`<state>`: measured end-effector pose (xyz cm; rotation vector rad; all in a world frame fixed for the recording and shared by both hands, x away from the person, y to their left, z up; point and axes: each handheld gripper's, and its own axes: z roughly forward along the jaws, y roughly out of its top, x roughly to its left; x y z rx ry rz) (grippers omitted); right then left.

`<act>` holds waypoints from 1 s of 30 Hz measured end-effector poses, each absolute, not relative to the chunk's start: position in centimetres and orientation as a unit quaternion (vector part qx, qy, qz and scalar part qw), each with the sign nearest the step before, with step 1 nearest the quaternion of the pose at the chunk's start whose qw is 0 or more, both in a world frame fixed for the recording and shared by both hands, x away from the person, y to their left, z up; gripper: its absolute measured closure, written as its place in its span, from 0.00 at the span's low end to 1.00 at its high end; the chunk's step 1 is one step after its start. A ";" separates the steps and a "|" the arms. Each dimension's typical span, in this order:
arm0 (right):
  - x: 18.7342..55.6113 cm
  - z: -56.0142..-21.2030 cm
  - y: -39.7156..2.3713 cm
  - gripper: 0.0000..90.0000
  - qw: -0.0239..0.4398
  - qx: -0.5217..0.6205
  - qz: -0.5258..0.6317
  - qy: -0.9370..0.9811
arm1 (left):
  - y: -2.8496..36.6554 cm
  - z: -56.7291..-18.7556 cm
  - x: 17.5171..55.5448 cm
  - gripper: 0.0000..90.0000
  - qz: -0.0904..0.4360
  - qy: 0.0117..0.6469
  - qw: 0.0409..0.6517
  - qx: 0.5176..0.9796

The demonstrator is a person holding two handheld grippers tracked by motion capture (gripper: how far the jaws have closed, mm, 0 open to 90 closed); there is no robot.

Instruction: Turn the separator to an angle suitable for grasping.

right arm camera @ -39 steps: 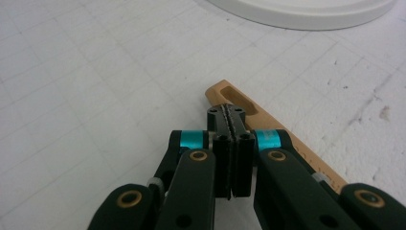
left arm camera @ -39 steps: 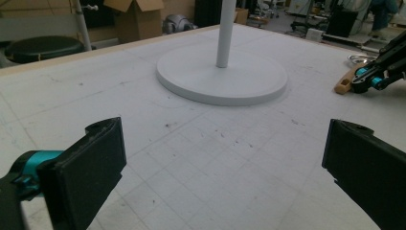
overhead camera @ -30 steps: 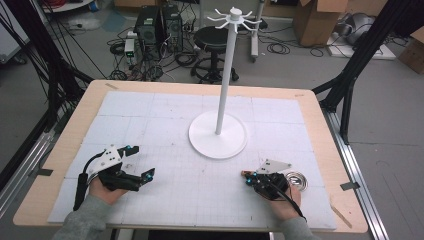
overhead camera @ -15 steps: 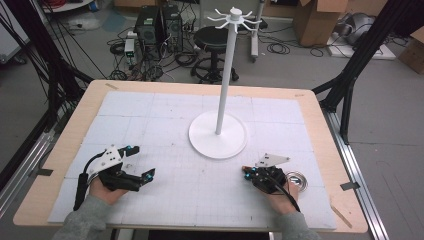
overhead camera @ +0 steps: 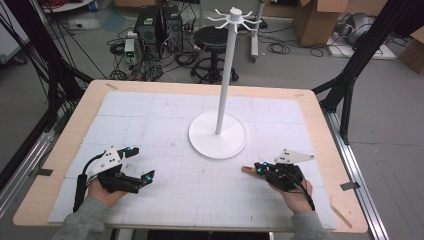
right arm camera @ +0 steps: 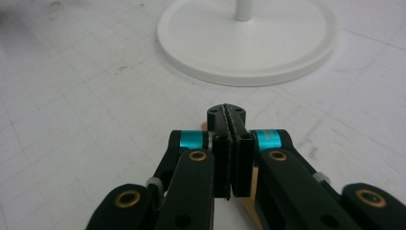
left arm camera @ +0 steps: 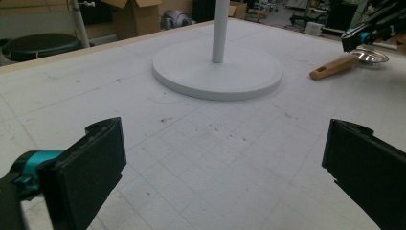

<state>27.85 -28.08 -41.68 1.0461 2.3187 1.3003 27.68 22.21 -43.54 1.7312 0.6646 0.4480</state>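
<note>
Cables and boxes surround a gridded worktop [overhead camera: 165, 125] carrying a white stand [overhead camera: 218, 134]. A wooden-handled strainer [left arm camera: 341, 64] is gripped by the right gripper [overhead camera: 260, 169]; the left gripper [overhead camera: 141, 178] is held wide open. Hanging it seems next.

Both grippers [overhead camera: 131, 174] [overhead camera: 260, 167] were black with teal accents, brass-ringed screws [right arm camera: 197, 155], grey triangular plates [overhead camera: 293, 156], trailing black cables [overhead camera: 80, 187]; sleeves [overhead camera: 82, 220] were grey.
</note>
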 end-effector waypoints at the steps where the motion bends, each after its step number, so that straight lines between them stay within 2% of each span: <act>1: 27.8 -41.6 -28.6 0.99 0.143 0.365 0.451 0.802 | 22.2 -43.6 27.8 0.02 0.192 0.284 0.580 0.739; 3: 27.5 -41.5 -29.7 0.92 0.145 0.366 0.456 0.798 | 22.1 -43.7 28.0 0.02 0.193 0.286 0.586 0.733; 6: 26.9 -41.1 -31.1 0.87 0.145 0.366 0.459 0.796 | 22.2 -43.8 28.3 0.02 0.191 0.289 0.593 0.727; 12: 26.7 -40.7 -33.1 0.55 0.114 0.360 0.479 0.792 | 22.3 -43.8 28.5 0.02 0.190 0.294 0.596 0.723; 14: 26.9 -40.8 -33.4 0.49 0.092 0.368 0.473 0.795 | 22.3 -43.8 28.5 0.02 0.191 0.294 0.595 0.723; 17: 27.1 -40.9 -33.7 0.40 0.086 0.363 0.471 0.799 | 22.3 -43.7 28.3 0.02 0.191 0.292 0.594 0.725; 23: 27.1 -40.4 -33.6 0.16 0.094 0.333 0.475 0.809 | 22.3 -43.7 28.2 0.02 0.190 0.291 0.587 0.732; 26: 27.0 -40.1 -33.7 0.12 0.089 0.320 0.488 0.808 | 22.3 -43.6 28.0 0.02 0.190 0.291 0.583 0.735; 30: 26.8 -39.6 -34.4 0.12 0.103 0.316 0.498 0.801 | 22.3 -43.6 28.0 0.02 0.189 0.289 0.584 0.734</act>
